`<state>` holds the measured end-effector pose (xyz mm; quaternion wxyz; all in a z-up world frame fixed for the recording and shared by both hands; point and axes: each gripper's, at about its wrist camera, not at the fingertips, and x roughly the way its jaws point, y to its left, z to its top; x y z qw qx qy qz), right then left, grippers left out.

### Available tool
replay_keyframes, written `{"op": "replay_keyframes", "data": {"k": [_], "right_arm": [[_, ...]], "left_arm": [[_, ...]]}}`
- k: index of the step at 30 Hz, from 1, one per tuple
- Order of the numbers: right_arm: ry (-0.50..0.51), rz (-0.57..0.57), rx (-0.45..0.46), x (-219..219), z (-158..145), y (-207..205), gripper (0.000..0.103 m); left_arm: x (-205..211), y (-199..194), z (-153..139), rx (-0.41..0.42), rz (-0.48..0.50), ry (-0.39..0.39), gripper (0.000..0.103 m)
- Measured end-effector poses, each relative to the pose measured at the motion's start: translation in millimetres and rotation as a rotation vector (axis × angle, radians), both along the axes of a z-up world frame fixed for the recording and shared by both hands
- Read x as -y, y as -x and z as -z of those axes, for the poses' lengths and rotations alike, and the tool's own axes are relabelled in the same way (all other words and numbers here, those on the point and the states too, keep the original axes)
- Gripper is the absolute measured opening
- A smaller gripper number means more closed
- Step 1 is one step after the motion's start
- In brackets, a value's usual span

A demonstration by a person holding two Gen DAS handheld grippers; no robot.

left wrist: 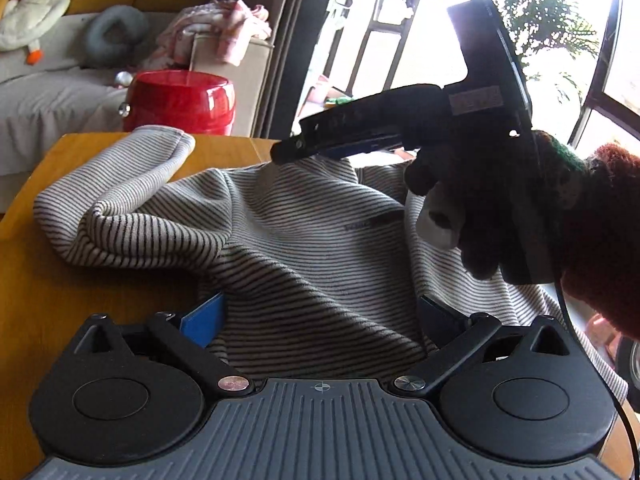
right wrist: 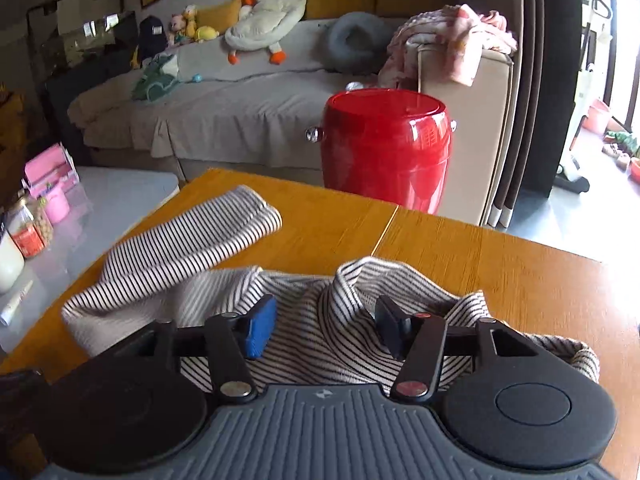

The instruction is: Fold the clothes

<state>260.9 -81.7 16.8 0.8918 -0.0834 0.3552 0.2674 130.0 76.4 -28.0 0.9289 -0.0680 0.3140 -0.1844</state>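
A home living room: sofa (right wrist: 224, 112) with plush duck (right wrist: 264, 16), wooden table (right wrist: 500, 264).

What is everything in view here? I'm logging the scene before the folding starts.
Striped sweater: one, cream with dark stripes, rumpled on the table.
Table: one, orange wood.
Barrel stool: one, red, behind the table.
Sofa: one, grey cover, yellow cushions.
Goose plush: one, white, on the sofa.
Neck pillow: one, grey, on the sofa.
Pink blanket: one, draped on the sofa arm.
Left gripper: black, open over the sweater.
Right gripper: black, open at the collar.
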Motion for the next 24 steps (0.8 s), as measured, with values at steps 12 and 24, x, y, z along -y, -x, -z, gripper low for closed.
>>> {"op": "replay_keyframes", "data": {"k": [12,24], "right_arm": [[-0.040,0.073,0.063,19.9,-21.6,-17.9,0.034],[-0.092,0.179,0.084,134.7,-7.9,115.6,0.045]], "left_arm": [[2.6,24.1,2.7,-0.021,-0.010,-0.161,0.103],[-6.5,17.2,-31.8,0.109,0.011,-0.053,0.103]]}}
